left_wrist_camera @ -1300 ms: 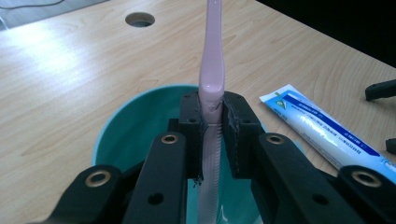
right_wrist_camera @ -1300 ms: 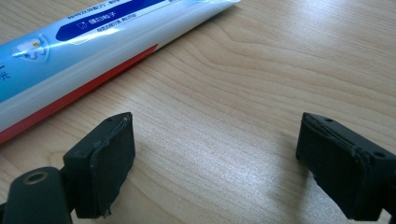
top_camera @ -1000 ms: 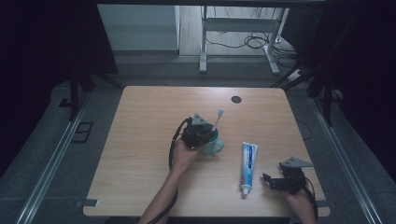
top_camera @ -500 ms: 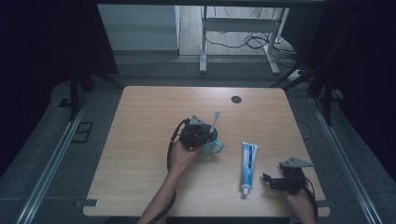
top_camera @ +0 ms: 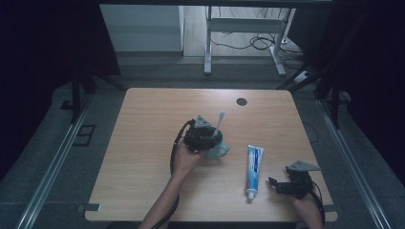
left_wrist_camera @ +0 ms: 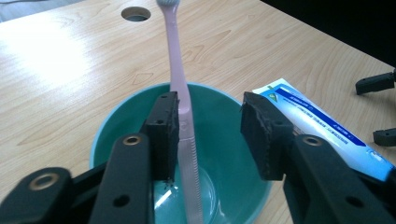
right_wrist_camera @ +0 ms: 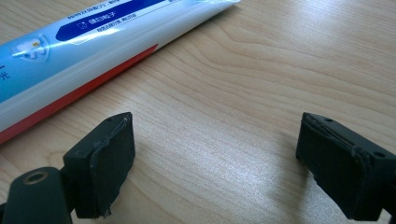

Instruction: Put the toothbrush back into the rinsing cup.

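Hovering over the teal cup (left_wrist_camera: 140,154) mid-table, left gripper (left_wrist_camera: 210,135) jaws parted, pink toothbrush (left_wrist_camera: 180,93) against one pad; right gripper (right_wrist_camera: 215,163) spread wide, near-right, beside the toothpaste tube (top_camera: 253,169).

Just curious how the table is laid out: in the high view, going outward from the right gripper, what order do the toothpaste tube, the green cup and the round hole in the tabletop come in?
1. Toothpaste tube, just to its left.
2. Green cup, farther left, mid-table.
3. Round hole, near the far edge.
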`<state>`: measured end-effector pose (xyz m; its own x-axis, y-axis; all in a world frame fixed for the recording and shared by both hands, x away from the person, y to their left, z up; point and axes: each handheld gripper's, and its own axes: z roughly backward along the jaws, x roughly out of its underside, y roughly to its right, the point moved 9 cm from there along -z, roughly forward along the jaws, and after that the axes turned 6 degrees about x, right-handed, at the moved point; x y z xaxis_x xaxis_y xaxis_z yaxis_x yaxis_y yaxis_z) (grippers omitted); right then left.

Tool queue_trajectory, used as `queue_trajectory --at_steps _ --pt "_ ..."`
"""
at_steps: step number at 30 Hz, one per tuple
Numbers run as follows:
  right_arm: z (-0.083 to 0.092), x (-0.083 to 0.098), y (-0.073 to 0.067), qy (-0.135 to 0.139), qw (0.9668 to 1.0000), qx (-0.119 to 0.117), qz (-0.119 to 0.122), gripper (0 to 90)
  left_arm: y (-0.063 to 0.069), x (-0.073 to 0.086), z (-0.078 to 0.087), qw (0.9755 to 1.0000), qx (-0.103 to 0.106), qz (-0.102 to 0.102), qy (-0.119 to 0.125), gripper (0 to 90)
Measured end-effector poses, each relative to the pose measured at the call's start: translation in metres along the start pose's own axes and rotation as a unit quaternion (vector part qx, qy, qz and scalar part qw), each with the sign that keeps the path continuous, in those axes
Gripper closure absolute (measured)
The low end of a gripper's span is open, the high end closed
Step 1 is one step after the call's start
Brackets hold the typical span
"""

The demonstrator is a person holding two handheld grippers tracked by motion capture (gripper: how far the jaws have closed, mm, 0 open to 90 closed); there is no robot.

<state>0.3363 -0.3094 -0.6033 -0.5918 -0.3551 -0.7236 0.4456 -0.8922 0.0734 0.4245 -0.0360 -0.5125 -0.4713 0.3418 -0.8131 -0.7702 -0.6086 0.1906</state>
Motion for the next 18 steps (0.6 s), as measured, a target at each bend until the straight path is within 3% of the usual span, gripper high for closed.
queue_trajectory --at_steps 7,18 --pt "0.0 0.0 0.0 0.0 1.0 0.0 0.0 11.8 0.006 0.002 0.004 0.9997 0.0 -0.019 -0.015 48.3" --pt "0.0 0.0 0.0 0.001 1.0 0.0 0.001 11.8 0.009 0.0 0.014 0.9998 -0.002 -0.018 -0.01 40.0"
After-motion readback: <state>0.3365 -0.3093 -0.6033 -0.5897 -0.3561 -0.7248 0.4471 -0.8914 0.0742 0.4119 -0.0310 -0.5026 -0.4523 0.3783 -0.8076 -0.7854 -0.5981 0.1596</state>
